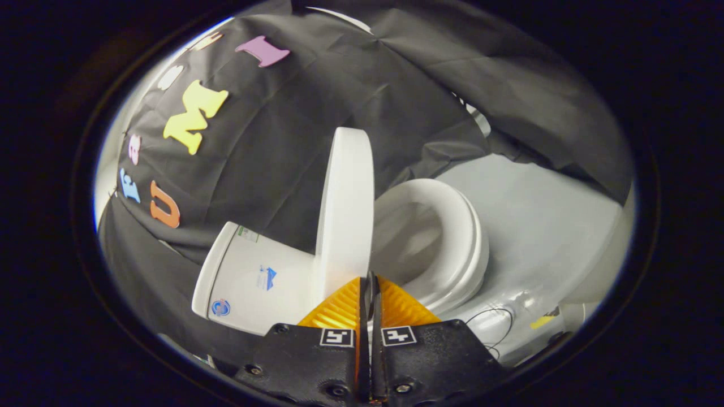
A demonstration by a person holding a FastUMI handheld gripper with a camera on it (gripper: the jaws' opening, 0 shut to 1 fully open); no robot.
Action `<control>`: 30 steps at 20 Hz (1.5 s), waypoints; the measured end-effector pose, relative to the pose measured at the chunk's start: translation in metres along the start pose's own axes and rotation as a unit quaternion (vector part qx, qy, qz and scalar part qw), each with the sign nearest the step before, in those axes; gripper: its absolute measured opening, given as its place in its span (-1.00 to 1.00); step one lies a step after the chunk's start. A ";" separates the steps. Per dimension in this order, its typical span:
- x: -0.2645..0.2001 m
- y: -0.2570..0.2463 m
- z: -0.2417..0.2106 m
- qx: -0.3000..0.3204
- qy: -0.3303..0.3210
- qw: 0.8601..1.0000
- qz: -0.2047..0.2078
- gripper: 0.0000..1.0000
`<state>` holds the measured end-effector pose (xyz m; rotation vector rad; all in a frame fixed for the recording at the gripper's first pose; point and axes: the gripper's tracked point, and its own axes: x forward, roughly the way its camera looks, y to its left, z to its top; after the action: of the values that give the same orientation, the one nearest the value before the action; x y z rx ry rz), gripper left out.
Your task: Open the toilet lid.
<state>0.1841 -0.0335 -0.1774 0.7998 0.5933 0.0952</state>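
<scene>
A: Gripper view, quick. Where's the tool?

B: Tool [370,282] at the bottom centre of the frame, two fingers pressed together, barely a slit between them, nothing in between. Narrow, closed on nothing.

A: Task thing?

B: White plastic toilet lid [346,209], centre of the frame, just ahead of the fingertips. It's raised, standing on edge, seen nearly edge-on as a tall slim oval. Its lower end sits right at the fingertips; can't tell if they touch it.

A: What's around it?

B: Right of the lid, the white oval toilet seat [466,249] lies on the bowl, ring exposed, bowl hollow showing inside it. Left of the lid, the white ceramic cistern [249,282] with a few small stickers on it, lower left of the frame. The whole scene looks tilted in this view.

A: Background?

B: Black cloth booth wall [294,113] across the upper half and left. Pale grey floor [543,226] on the right, beyond the seat. A thin dark cable loop [496,317] on the floor at lower right, near the base of the bowl, and a small yellow scrap [542,321] further right of it.

A: Lid status?

B: Already up, clear of the seat.
</scene>
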 end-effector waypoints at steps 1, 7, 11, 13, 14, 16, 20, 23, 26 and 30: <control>-0.002 0.005 0.001 -0.004 0.000 1.000 -0.002 -0.90; -0.009 0.022 0.002 -0.027 0.001 1.000 -0.010 -0.90; -0.010 0.034 0.003 -0.040 -0.004 0.999 -0.015 -0.91; -0.012 0.041 0.003 -0.047 -0.006 0.999 -0.016 -0.90; -0.012 0.044 0.002 -0.052 -0.007 0.998 -0.017 -0.91; -0.014 0.050 0.002 -0.063 -0.011 0.998 -0.021 -0.91; -0.015 0.062 0.001 -0.089 -0.021 0.995 -0.028 -0.91; -0.017 0.075 -0.002 -0.102 -0.025 0.994 -0.028 -0.91; -0.017 0.083 -0.004 -0.123 -0.030 0.991 -0.033 -0.92; -0.020 0.098 -0.006 -0.145 -0.037 0.988 -0.040 -0.91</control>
<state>0.1780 0.0335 -0.1032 0.4953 0.5267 0.0761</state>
